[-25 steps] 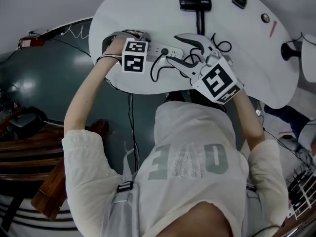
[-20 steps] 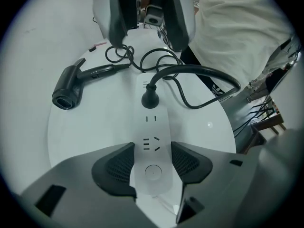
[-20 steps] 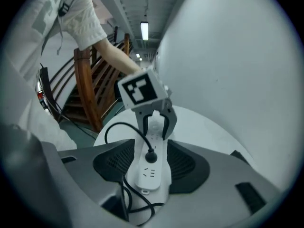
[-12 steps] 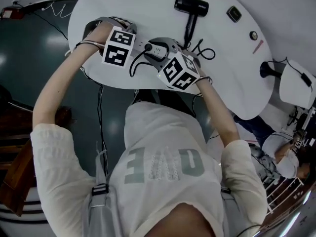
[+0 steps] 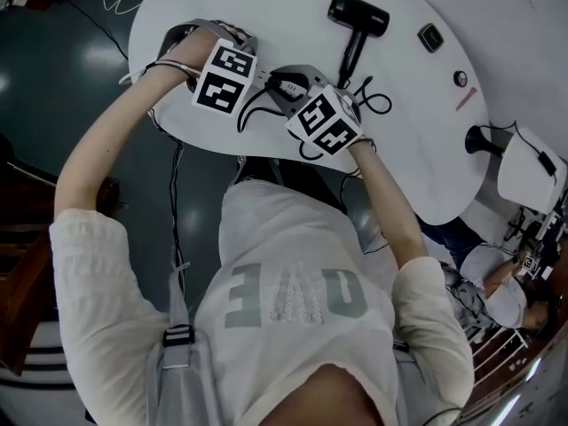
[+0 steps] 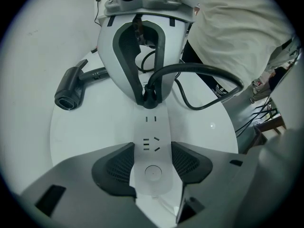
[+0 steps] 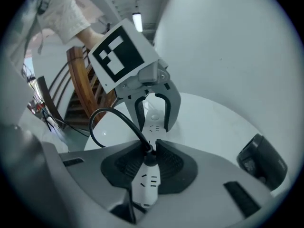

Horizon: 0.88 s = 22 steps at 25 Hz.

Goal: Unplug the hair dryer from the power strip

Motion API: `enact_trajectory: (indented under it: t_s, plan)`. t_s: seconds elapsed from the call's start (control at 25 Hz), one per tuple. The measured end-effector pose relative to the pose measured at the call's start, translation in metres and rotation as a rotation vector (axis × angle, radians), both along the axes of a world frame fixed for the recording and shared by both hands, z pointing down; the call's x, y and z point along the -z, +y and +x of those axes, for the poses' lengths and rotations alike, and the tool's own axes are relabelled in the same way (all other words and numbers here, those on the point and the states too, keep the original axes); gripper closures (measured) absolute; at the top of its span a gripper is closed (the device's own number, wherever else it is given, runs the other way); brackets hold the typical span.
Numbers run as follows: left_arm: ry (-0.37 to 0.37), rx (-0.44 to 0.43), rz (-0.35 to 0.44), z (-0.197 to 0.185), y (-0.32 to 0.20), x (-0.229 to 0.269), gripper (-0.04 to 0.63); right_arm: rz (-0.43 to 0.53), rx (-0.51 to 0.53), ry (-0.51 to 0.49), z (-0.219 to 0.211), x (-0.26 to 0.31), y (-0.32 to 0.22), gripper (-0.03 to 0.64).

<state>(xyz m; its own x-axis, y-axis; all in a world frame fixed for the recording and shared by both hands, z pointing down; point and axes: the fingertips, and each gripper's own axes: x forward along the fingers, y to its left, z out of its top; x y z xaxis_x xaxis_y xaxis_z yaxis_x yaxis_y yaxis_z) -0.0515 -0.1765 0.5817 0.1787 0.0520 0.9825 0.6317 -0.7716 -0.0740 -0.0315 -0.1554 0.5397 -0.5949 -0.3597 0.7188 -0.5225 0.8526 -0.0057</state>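
Left claw (image 6: 152, 148): clamped across one end of the power strip (image 6: 151, 127), pinning it to the table (image 5: 266, 7).
Right claw (image 7: 151, 150): jaws have just been closing and now pinch the plug (image 6: 151, 96).
Strip axis: runs lengthwise from left claw to right claw.
Plug: at the strip's far end, standing off its face. The pull likely goes straight up.
Sockets: one holds the plug. The nearer ones are bare.
Hair dryer (image 5: 358, 18): lying on the table beyond both claws, its cord (image 6: 204, 70) looping back to the plug.
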Motion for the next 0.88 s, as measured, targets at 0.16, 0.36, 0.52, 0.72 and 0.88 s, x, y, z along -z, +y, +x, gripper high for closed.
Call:
enact_trajectory:
  t_s: [0.16,0.36,0.52,0.72,0.88]
  plan:
    - [-0.006,0.012,0.007,0.0,0.0,-0.001,0.341,-0.049,-0.03,-0.027,0.002,0.001,-0.001,0.54]
    - [-0.011,0.026,0.01,0.003,0.0,-0.002,0.341,0.063,-0.023,0.019,0.003,0.005,0.0,0.552]
    - [-0.012,0.052,-0.021,0.005,0.001,-0.002,0.34,0.18,0.02,0.101,0.004,0.008,0.006,0.557]
    - [-0.021,0.073,-0.078,0.01,0.008,-0.004,0.337,0.15,-0.035,0.069,0.011,0.008,0.012,0.56]
    - [-0.012,0.11,-0.069,0.014,0.007,-0.004,0.337,-0.011,-0.229,-0.073,0.022,0.008,0.001,0.561]
